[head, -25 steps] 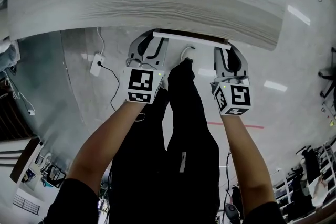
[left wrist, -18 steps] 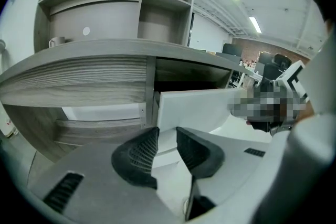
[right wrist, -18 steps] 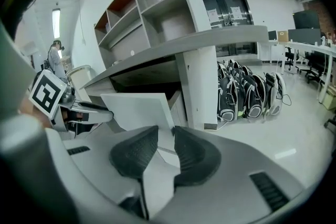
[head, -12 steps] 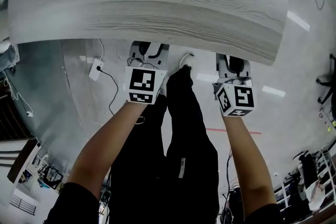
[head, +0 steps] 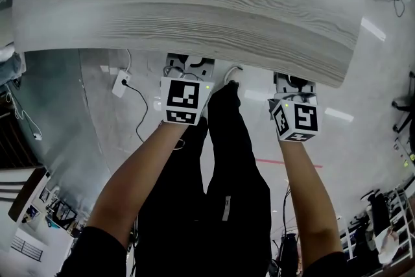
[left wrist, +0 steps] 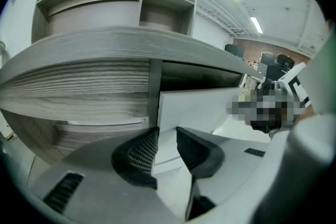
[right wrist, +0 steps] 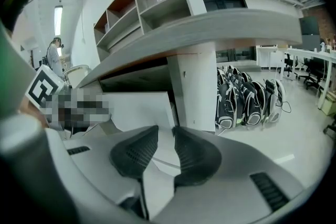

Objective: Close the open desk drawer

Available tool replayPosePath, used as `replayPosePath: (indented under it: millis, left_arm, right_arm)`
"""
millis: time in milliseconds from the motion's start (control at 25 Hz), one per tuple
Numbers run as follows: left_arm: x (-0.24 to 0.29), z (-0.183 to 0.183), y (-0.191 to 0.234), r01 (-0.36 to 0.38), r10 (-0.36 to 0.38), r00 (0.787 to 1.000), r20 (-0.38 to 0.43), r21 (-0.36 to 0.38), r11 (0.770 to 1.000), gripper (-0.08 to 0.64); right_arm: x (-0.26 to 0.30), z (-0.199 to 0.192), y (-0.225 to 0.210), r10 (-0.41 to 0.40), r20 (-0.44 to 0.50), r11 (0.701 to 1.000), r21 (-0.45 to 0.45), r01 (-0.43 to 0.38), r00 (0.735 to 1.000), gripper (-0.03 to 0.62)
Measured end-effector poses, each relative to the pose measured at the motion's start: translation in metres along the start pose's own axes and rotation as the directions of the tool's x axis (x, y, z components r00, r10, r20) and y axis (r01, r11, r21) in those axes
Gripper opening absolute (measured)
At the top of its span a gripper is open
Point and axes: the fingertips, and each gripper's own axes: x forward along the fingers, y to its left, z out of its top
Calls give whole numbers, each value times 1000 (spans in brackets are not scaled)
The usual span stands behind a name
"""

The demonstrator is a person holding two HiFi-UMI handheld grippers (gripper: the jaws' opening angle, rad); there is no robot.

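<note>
While left gripper [left wrist: 167, 132] and right gripper [right wrist: 166, 131] point forward, drawer [left wrist: 195, 108] lies just ahead.

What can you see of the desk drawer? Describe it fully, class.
The drawer shows only its front: a flat, plain white panel, smooth, upright, no handle visible. It sits under the grey wood-grain desk top, with a dark gap above it. In the head view none of it juts past the top, so it looks pushed in or nearly so. The left tongs face its left end and the right tongs its right end, jaws slightly apart; contact cannot be told.
</note>
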Motion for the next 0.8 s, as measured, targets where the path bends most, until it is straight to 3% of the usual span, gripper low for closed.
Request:
replayPosePath:
  millis: [440,680,800]
  left_arm:
    - [0,3,1,-28,28,999,18,22,999,120]
    - [-10,-10,7,-48,49,999,19,-50,998,104]
    - [-22,-11,4,-40,41,999,31,-50,998,104]
  right_arm:
    - [2,2,-1,22,-3,999,-43,-22,1000,103]
    - [-8,1,3,-7,-9,999,-54,7,1000,100]
    - [-18,0,13,-7,-5,997,-78,6,1000,100]
